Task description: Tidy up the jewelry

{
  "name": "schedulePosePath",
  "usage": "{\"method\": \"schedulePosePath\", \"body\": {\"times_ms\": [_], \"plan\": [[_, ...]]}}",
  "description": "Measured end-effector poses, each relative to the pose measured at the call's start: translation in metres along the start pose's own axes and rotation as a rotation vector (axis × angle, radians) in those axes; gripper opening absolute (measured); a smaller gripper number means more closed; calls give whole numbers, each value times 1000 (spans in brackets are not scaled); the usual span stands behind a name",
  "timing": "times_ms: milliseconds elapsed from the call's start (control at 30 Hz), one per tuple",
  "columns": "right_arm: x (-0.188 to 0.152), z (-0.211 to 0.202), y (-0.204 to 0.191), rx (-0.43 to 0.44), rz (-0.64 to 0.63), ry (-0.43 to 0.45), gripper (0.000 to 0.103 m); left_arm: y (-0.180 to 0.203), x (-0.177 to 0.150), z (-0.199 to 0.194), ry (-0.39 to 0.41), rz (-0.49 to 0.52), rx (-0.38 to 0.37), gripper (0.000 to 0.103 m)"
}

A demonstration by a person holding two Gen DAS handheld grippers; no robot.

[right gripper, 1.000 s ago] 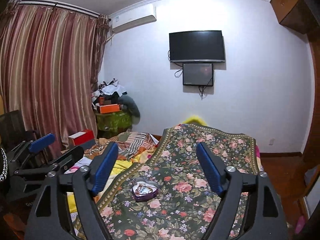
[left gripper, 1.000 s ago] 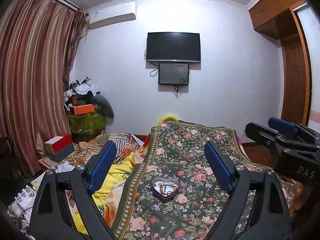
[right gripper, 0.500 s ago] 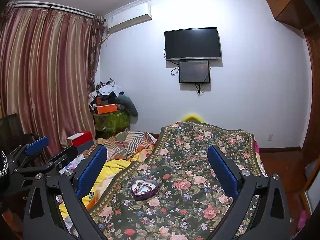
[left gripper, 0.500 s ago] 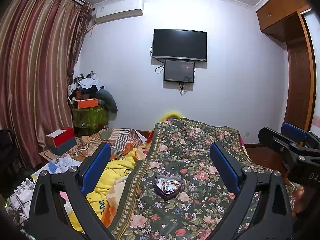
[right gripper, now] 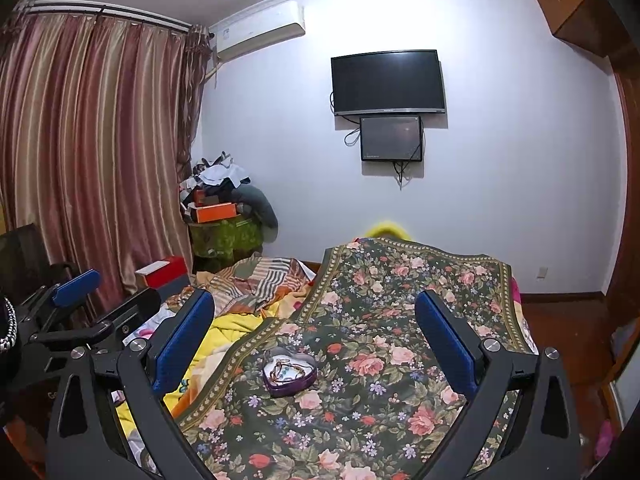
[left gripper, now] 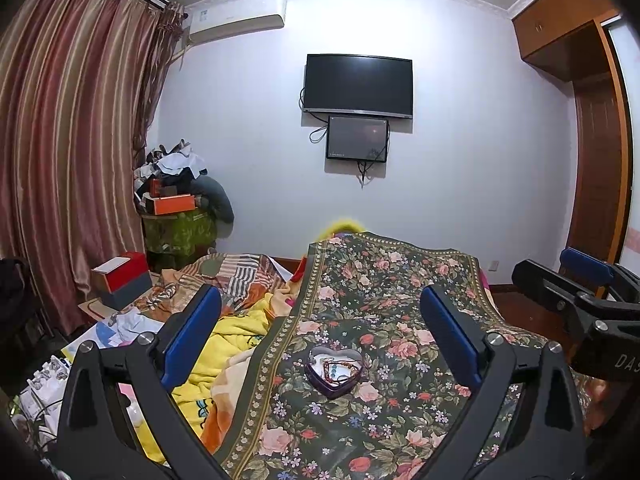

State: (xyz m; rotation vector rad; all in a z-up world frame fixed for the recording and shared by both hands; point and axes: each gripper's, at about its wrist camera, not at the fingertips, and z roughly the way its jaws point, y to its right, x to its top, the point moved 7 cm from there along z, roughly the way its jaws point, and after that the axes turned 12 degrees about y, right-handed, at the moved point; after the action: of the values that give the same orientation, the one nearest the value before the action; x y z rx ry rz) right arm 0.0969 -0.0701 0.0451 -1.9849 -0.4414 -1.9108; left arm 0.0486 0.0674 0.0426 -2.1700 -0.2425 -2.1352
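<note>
Left tool and right tool: both spread wide, empty, above the purple heart-shaped tin on the floral bedspread.

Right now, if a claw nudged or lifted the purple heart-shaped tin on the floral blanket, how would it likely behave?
The purple heart-shaped tin looks thin-walled and shallow, so probably light and rigid. It sits lidless on the soft floral blanket, so a push may tilt it rather than slide it. The beaded jewelry inside lies loose and would likely shift or spill if tipped.

Heart-shaped box with jewelry inside, on floral blanket, rumpled bedding to its left
</note>
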Motion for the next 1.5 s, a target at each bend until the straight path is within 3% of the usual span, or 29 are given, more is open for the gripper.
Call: {"method": "schedulePosePath", "body": {"times_ms": [1500], "plan": [[-5,2,5,-3,11,-30,101,4,-7,7,-39,-10,-24,102]]}}
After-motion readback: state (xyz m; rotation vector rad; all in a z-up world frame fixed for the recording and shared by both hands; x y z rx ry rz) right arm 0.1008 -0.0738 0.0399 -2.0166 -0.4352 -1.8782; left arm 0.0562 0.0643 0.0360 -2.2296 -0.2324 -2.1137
